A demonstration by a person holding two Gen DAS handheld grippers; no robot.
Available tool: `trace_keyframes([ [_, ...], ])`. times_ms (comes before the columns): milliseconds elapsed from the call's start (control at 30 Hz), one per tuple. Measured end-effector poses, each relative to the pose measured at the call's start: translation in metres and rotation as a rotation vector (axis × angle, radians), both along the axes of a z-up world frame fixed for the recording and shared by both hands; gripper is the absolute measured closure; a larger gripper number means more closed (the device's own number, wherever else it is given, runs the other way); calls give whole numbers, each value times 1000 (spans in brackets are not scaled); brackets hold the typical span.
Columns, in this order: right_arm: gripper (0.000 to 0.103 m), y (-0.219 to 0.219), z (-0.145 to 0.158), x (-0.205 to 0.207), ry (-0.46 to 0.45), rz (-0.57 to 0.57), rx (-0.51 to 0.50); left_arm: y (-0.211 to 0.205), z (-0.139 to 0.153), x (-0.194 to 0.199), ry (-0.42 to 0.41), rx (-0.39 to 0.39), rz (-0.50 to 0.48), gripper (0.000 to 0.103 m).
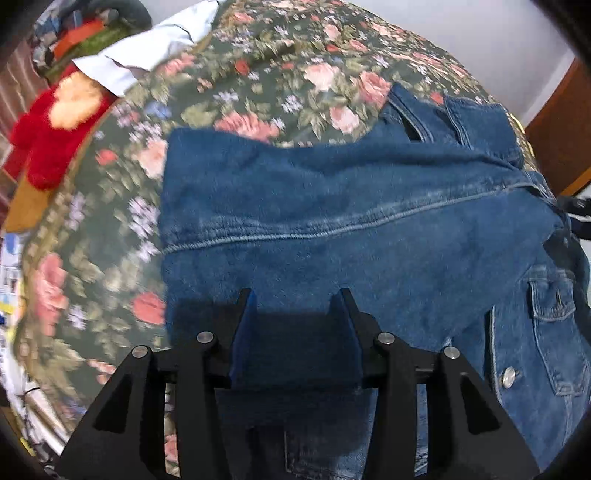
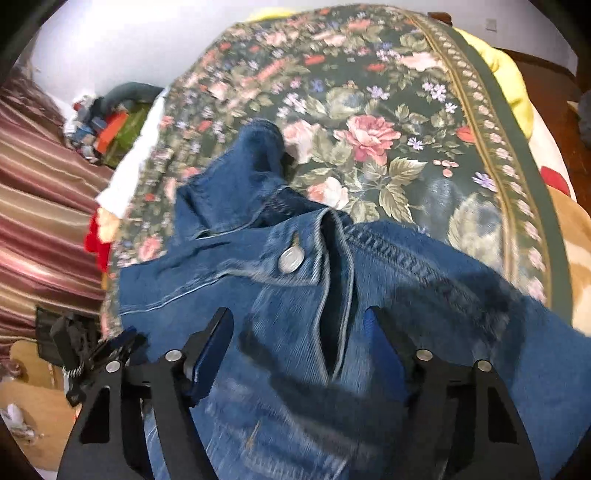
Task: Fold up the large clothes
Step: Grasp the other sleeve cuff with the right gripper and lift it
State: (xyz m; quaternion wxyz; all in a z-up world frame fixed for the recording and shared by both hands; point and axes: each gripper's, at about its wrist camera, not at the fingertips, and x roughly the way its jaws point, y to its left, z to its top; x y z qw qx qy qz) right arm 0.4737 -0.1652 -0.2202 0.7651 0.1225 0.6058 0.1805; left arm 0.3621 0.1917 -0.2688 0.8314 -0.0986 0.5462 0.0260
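A blue denim jacket [image 1: 332, 206] lies on a floral bedspread [image 1: 266, 62], with a sleeve folded across its body and a chest pocket with a metal button [image 1: 508, 377] at the right. My left gripper [image 1: 295, 299] is open just above the jacket's lower part, with nothing between its fingers. In the right wrist view the jacket [image 2: 406, 280] fills the foreground, collar [image 2: 258, 162] pointing away and a metal button [image 2: 290, 260] near the placket. My right gripper [image 2: 299, 317] is open wide over the denim; the fabric lies below its fingers.
A red plush toy [image 1: 48, 129] and a white cloth [image 1: 147, 48] lie at the bed's far left by a pile of colourful items [image 1: 81, 33]. A striped curtain [image 2: 40, 221] hangs left. A yellow blanket [image 2: 509, 85] and a wooden bed frame [image 1: 561, 125] lie to the right.
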Motion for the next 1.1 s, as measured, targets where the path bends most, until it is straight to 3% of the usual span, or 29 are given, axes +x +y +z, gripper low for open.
trace_keyframes([
  [33, 39, 1, -7, 4, 14, -7, 11, -2, -2, -1, -11, 0, -9, 53],
  [100, 43, 7, -14, 8, 17, -22, 27, -9, -4, -3, -33, -1, -39, 33],
  [133, 45, 10, -14, 8, 5, -26, 21, -13, -5, -3, -43, -2, -57, 28],
  [200, 63, 19, -13, 9, -13, -11, 6, -24, -8, -3, -51, 26, -86, 19],
  [267, 74, 25, -10, 6, -18, 6, 16, -30, -10, 0, -46, 72, -102, 19],
  [400, 82, 33, 16, -8, -98, 33, 58, -31, -3, 0, -21, 97, -109, 19],
  [633, 85, 40, 89, -46, -255, 70, 141, 2, 27, -33, -59, 159, -22, 19],
  [833, 85, 35, 137, -78, -342, 91, 189, 29, 36, -56, -56, 173, 70, 19],
  [967, 85, 23, 137, -92, -358, 67, 145, 27, 32, -57, -49, 177, 88, 19],
  [1100, 85, 7, 115, -102, -340, 35, 52, 24, 25, -56, -39, 168, 102, 19],
])
